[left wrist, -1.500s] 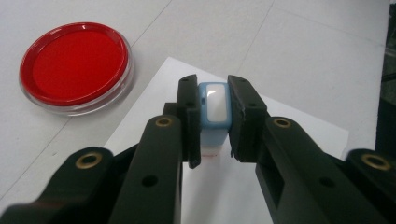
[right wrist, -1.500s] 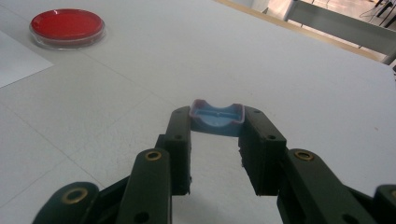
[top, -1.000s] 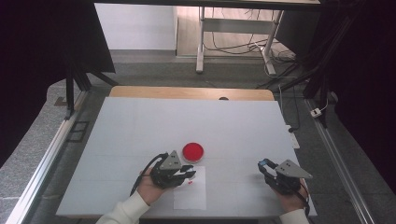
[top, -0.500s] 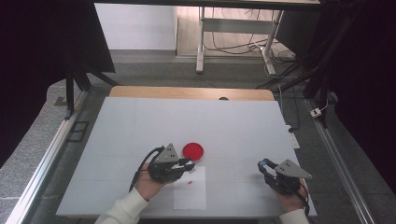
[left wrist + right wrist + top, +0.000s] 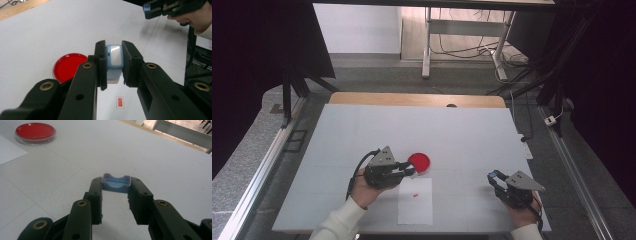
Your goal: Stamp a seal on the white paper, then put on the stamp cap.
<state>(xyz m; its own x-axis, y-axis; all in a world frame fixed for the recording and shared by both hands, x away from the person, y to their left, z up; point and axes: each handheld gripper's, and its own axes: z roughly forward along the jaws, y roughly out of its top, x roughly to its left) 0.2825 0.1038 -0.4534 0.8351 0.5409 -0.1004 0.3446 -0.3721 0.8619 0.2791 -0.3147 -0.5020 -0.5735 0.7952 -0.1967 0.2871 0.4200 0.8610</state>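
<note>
The blue stamp (image 5: pixel 114 60) is clamped between the jaws of the left tongs (image 5: pixel 113 63), its long axis running along the jaws, its pale base pointing down toward the counter (image 5: pixel 362 130). It is carried clear of the surface, in the near-left part of the counter.

The red ink pad (image 5: pixel 418 161), a round shallow dish, lies just beyond and to the right of the left tongs' tips in the high view; in the left gripper view it sits to the left of the stamp and a little farther off. The left tongs are plainly the nearer to it. Judgement: the coming move is a short shift sideways over the dish, then straight down.

The white paper sheet (image 5: pixel 416 210) lies flat just nearer the front edge than the dish, one small red mark (image 5: pixel 415 195) already on it. Its lower part is bare and offers room for another print.

The right tongs (image 5: pixel 116 188) rest near the front right corner, well apart from dish and sheet, closed on the blue cap (image 5: pixel 116 182), held by its two ends.

The far half of the counter is open. Nothing stands between stamp, dish and sheet.
</note>
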